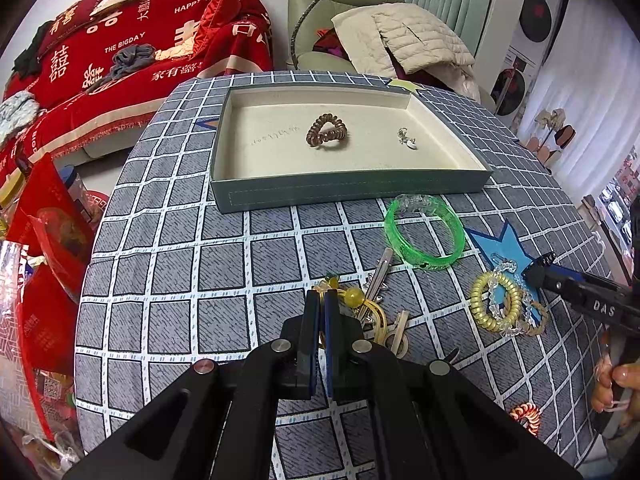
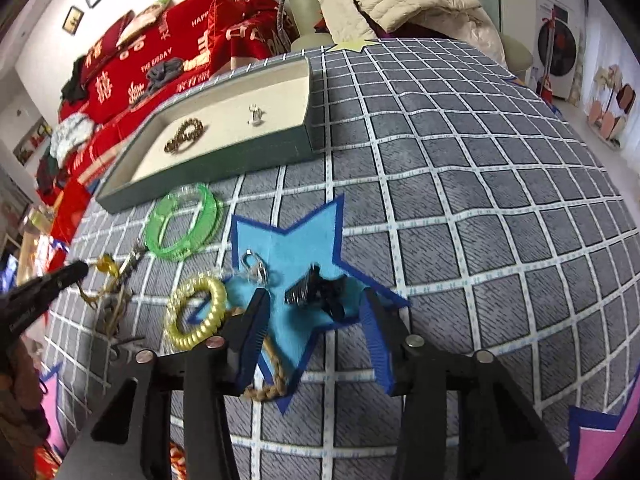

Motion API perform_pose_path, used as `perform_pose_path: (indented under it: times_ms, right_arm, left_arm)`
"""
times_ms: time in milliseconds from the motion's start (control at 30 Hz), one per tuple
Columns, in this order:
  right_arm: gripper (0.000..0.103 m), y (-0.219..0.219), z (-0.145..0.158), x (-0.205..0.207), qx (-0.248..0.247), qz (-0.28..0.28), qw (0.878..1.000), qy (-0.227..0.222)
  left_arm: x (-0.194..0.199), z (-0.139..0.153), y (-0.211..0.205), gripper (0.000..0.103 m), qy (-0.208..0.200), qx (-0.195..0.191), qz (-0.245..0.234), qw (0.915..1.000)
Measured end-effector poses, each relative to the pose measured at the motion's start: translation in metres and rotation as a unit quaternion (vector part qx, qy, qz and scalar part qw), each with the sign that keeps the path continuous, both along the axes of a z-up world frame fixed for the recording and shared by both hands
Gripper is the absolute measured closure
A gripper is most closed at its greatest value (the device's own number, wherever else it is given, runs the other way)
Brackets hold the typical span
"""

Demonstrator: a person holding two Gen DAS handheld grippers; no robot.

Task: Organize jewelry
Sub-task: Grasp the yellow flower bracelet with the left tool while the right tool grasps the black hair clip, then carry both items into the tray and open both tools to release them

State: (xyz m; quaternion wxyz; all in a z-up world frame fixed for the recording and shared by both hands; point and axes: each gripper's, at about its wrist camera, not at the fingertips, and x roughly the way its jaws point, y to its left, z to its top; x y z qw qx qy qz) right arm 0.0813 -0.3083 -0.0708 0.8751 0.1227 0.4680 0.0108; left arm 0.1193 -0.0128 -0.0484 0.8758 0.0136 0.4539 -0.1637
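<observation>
Sofa [image 1: 132, 52]: at far left behind the table, draped in a red throw with white lettering.
Tablecloth [image 1: 180, 264]: grey, crossed by a white grid.
Tray [image 1: 344, 192]: grey outside, cream inside, at the far side of the table; it holds a brown coil hair tie [image 1: 326, 130] and, to its right, a small silver piece [image 1: 406, 139].
Left gripper [image 1: 321, 300]: fingers together, nothing visibly between them, tips just beside a tangle of yellow beads and gold rings [image 1: 360, 304].
Hair clip [image 1: 378, 276]: silver, slanted, touching that tangle.
Green bangle [image 1: 424, 236]: on the cloth just in front of the tray's right corner.
Yellow coil hair tie [image 1: 494, 306]: right of the tangle, overlapped by a clear bead bracelet [image 1: 516, 300].
Blue star mat [image 2: 296, 248]: under the right-hand items.
Right gripper [image 2: 316, 320]: fingers apart, over the star, a dark claw clip [image 2: 320, 292] lying loose between them, untouched.
Braided cord [image 2: 272, 380]: tan, under the right gripper's left finger.
</observation>
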Motion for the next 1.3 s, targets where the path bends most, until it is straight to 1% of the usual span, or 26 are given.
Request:
perform_pose_path:
  times_ms: [67,133,200,600,833,1067,1300]
  right_arm:
    - [0.074,-0.003,-0.001,0.003,0.010,-0.006,1.000,-0.001]
    - [0.076,-0.006,-0.002,0.004,0.019,-0.017,1.000,-0.004]
    - [0.078,-0.008,0.001,0.003,0.016,-0.025,0.999,-0.011]
    - [0.079,-0.006,0.035,0.011,0.023,-0.011,0.999,-0.041]
    - [0.078,0.004,0.055,0.023,0.032,0.007,0.998,-0.059]
    - [0.079,0.021,0.074,0.060,0.034,0.032,0.996,-0.073]
    - [0.079,0.035,0.080,0.108,0.044,0.047,0.995,-0.073]
  left_arm:
    - [0.000,-0.001,0.000,0.080,0.001,0.001,0.000,1.0000]
    - [0.000,-0.001,-0.001,0.080,0.001,0.000,-0.001,1.0000]
    - [0.000,0.000,0.000,0.080,0.000,-0.002,-0.001,1.0000]
    - [0.011,0.022,0.005,0.080,-0.014,-0.028,-0.002,0.9995]
    - [0.031,0.042,0.005,0.080,-0.031,-0.045,-0.001,0.9985]
    - [0.064,0.062,-0.004,0.080,-0.055,-0.053,-0.002,0.9971]
    - [0.109,0.065,-0.018,0.080,-0.064,-0.050,0.001,0.9967]
